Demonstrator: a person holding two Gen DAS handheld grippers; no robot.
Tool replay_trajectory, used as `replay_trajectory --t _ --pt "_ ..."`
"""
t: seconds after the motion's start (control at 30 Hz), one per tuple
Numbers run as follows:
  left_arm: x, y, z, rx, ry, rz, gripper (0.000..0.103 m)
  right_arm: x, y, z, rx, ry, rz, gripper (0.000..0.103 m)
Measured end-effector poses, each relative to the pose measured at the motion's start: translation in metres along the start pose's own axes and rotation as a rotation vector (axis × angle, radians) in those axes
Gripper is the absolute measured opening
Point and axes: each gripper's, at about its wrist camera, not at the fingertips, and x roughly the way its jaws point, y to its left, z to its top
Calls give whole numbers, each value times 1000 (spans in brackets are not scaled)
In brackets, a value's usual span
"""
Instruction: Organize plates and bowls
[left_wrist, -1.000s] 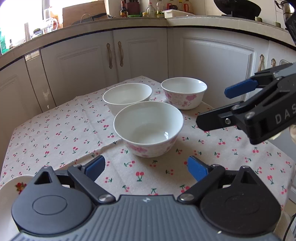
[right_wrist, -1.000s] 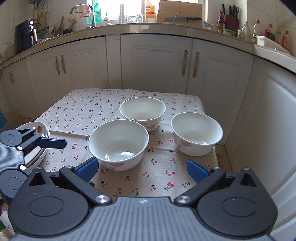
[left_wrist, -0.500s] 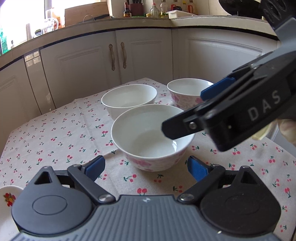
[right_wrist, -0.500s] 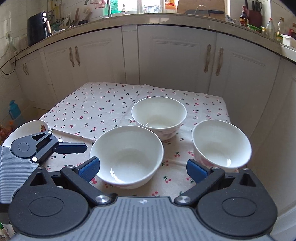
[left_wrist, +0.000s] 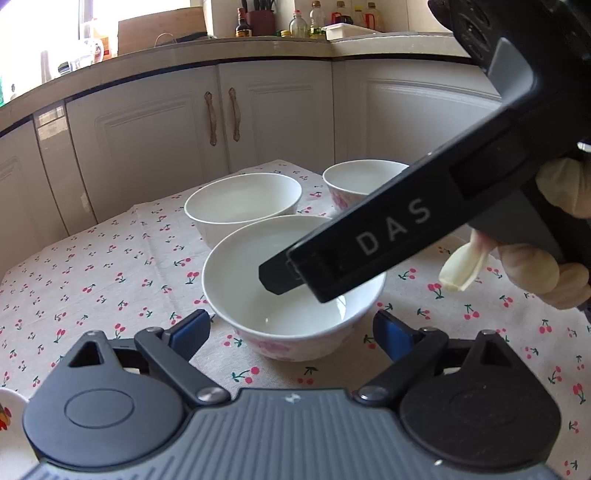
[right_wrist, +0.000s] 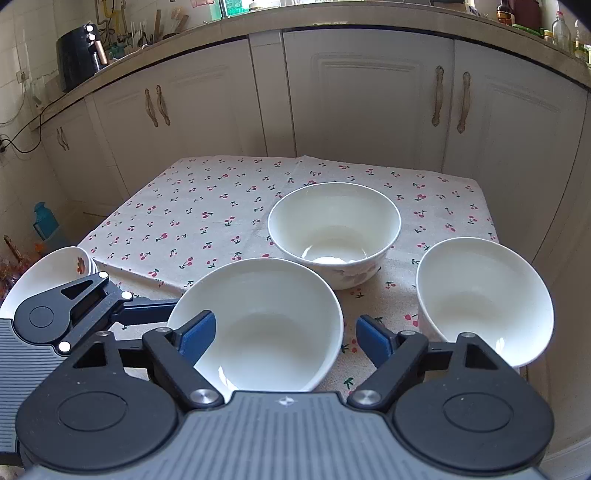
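Observation:
Three white bowls with pink flowers stand on the cherry-print tablecloth (right_wrist: 207, 206). The nearest bowl (left_wrist: 280, 291) (right_wrist: 266, 328) sits between the open fingers of my left gripper (left_wrist: 291, 330). My right gripper (right_wrist: 286, 338) is open too and hangs over that bowl, its left finger above the near rim and its right finger outside the rim. In the left wrist view its black body marked DAS (left_wrist: 391, 229) crosses over the bowl. A second bowl (left_wrist: 242, 203) (right_wrist: 334, 230) stands behind, a third (left_wrist: 362, 181) (right_wrist: 484, 299) at the right.
A stack of white plates (right_wrist: 48, 277) with a red flower print sits at the table's left edge; its rim shows in the left wrist view (left_wrist: 7, 417). White kitchen cabinets (right_wrist: 369, 96) run behind the table. The table's right edge lies just past the third bowl.
Both grippers have moved in on the nearest bowl. The right gripper has swung left and down over it. The left gripper has come closer, its fingers now beside the bowl.

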Motion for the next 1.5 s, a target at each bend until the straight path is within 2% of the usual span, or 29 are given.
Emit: replay_trajectory --t 0.27,0.63,1.03,1.5 --pt "2 1 2 7 -17 -9 90 6 0 3 18 7 27 76" --pt "-5 2 3 15 5 -32 89 -4 0 2 50 20 39 74" --pt "-49 1 4 59 23 -82 89 -36 27 -6 72 34 31 74" --pt "-95 -6 -16 60 35 -136 89 -66 61 -34 103 34 31 74"
